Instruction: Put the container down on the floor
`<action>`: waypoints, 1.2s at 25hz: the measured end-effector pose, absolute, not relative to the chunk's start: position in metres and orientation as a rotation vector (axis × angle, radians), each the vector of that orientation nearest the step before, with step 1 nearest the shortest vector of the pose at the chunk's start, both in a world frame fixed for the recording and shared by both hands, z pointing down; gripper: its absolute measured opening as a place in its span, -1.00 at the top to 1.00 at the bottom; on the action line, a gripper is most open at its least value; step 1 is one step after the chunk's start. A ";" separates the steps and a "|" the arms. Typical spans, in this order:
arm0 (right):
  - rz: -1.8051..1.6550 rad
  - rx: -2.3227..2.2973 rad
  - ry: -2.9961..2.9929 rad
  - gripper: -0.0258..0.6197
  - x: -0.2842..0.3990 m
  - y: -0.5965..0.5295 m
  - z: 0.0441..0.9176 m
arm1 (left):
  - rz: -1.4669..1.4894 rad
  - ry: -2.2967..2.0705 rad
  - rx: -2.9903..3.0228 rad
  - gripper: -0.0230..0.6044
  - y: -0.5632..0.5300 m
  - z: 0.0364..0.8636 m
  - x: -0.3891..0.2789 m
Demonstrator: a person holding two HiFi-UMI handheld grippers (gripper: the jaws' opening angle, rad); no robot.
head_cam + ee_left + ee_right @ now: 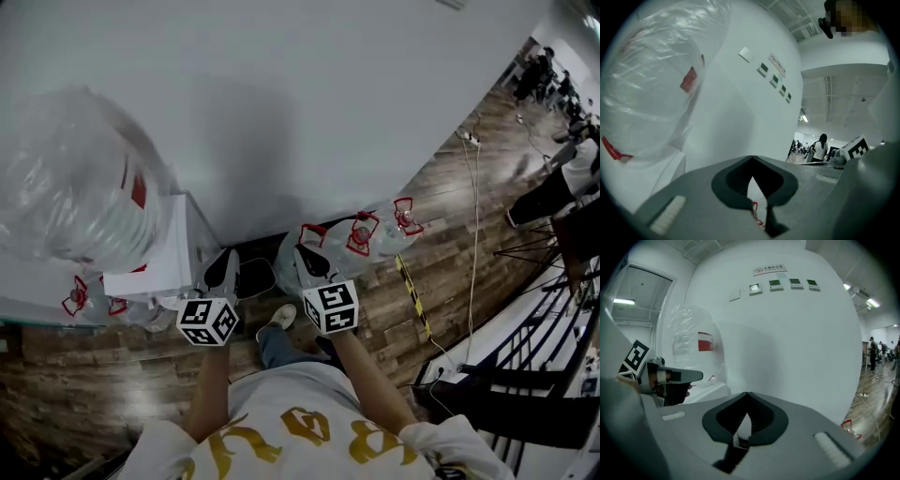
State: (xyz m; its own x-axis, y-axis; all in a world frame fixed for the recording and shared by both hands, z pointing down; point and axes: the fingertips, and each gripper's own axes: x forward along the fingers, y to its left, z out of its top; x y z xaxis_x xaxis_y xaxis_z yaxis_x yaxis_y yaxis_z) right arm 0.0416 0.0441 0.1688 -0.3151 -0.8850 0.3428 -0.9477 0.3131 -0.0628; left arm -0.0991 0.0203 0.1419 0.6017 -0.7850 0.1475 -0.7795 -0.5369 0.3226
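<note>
Against the white wall (309, 94), over the wooden floor (441, 272), the biggest thing I see is a plastic-wrapped container (75, 178) resting on the white tabletop (159, 262) at my left, well above floor level. Smaller clear containers (375, 239) with red handles (361, 234) stand in a row on the floor along the wall, and the nearest container (286, 258) sits just under the right hand-held gripper (307, 258). The left hand-held gripper (225, 267) hangs beside it. Both have their jaws brought together at the tips with nothing clamped. Only a sliver of white and a red strand shows through the gap lower down on the left one. I judge the put-down step done for the nearest container, since it stands on the floor and nothing grips it. If the wrapped one is meant, the next move calls for parting both sets of jaws, taking it from either side, and lowering it gently because of its bulk and slippery wrap.
</note>
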 end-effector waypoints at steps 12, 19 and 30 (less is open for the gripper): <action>0.387 1.720 -2.317 0.84 0.041 0.047 0.169 | 0.056 -1.342 2.418 0.93 0.007 0.145 -0.112; 0.422 1.718 -2.304 0.84 0.039 0.045 0.178 | 0.100 -1.370 2.385 0.93 0.006 0.155 -0.122; 0.457 1.722 -2.278 0.84 0.042 0.043 0.188 | 0.092 -1.399 2.355 0.93 0.002 0.160 -0.132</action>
State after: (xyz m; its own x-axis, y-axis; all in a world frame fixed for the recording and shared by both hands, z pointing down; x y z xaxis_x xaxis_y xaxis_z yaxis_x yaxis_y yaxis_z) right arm 0.0423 0.0425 0.1876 -0.2707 -0.8845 0.3799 -0.9626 0.2525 -0.0982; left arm -0.1318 0.0021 0.1599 0.4972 -0.8296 0.2541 -0.8556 -0.4203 0.3022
